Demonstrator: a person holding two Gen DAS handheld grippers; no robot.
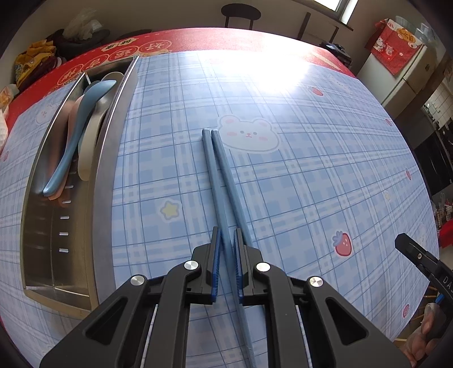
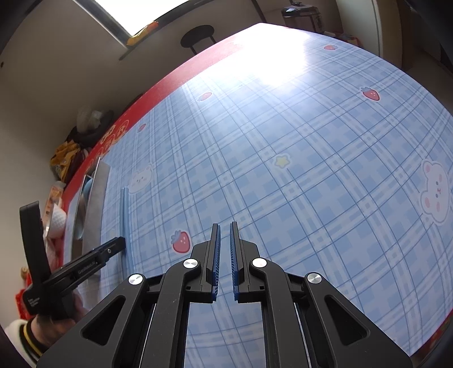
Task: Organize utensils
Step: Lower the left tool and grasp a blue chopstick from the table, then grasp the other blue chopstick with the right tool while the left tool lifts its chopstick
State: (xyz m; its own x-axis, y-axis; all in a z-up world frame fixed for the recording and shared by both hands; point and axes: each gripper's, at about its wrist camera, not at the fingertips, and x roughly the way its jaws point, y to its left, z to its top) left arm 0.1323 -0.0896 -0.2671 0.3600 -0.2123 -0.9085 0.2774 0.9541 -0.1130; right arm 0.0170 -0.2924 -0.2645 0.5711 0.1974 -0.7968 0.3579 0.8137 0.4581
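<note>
Two light blue chopsticks (image 1: 215, 169) lie side by side on the blue plaid tablecloth (image 1: 311, 169), pointing away from me. My left gripper (image 1: 227, 230) is shut on their near part: one chopstick runs between the blue pads, the other slips under the right finger. A steel utensil tray (image 1: 107, 169) stands to the left with a blue spoon (image 1: 76, 141), a cream spoon (image 1: 90, 141) and a pink one in it. The right wrist view shows the chopsticks (image 2: 124, 212) and the left gripper (image 2: 119, 243) at far left. My right gripper (image 2: 224, 223) hovers shut and empty over bare cloth.
A red mat (image 1: 198, 39) borders the cloth at the far side. A dark stool (image 1: 240, 14) stands behind the table. Bags and clutter (image 1: 34, 59) pile up at the far left corner. A red gift bag (image 1: 396, 45) sits on a white cabinet at the right.
</note>
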